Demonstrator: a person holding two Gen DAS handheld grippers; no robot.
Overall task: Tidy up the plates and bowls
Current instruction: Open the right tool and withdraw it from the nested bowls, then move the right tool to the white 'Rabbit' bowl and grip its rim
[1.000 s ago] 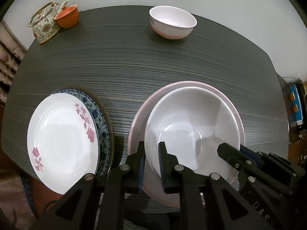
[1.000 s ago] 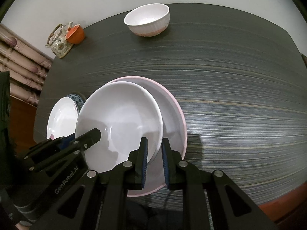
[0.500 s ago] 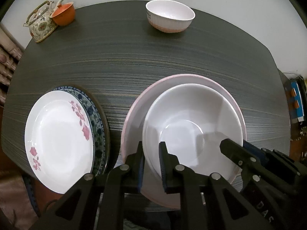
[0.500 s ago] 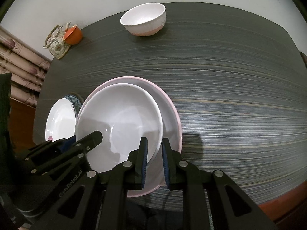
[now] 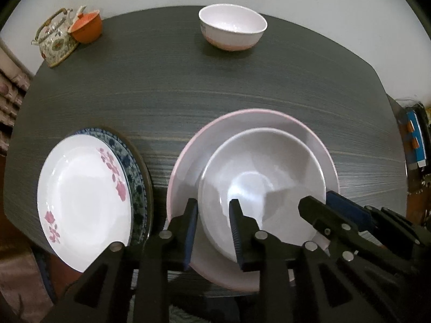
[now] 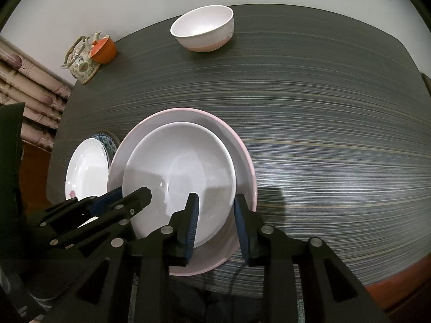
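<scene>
Worktop (image 5: 242, 86), dark striped, carries everything. Landmark: the pink-rimmed plate (image 5: 304, 132) at its near edge.

White bowl (image 5: 258, 177) now sits inside the pink-rimmed plate, off-centre toward the near side, resting on it. A second ago both grippers were clamped on the bowl's near rim; that has changed. Left gripper (image 5: 212, 228) has just been opening: its jaws now straddle the bowl's near-left rim with clear gaps, pads off the ceramic. Right gripper (image 6: 215, 223) has likewise just been opening, and the bowl's near-right rim stands between its parted pads, not pinched. Both grippers are therefore released, holding nothing, and neither has shifted from its spot over the near edge of the plate.

Reading: placement of this bowl looks done, and the bowl stays put unsupported.

Left of the pink-rimmed plate, just beside it: floral white plate (image 5: 80, 196) stacked on a blue-patterned plate (image 5: 134, 161). These look already sorted.

Far beyond the pink-rimmed plate, well apart: small pink-based bowl (image 5: 231, 27), alone. Likely the remaining piece; it probably nests into the white bowl next.

Far-left of the plate: teapot (image 5: 55, 43) with orange cup (image 5: 87, 27) touching it, apparently not part of the job.
</scene>
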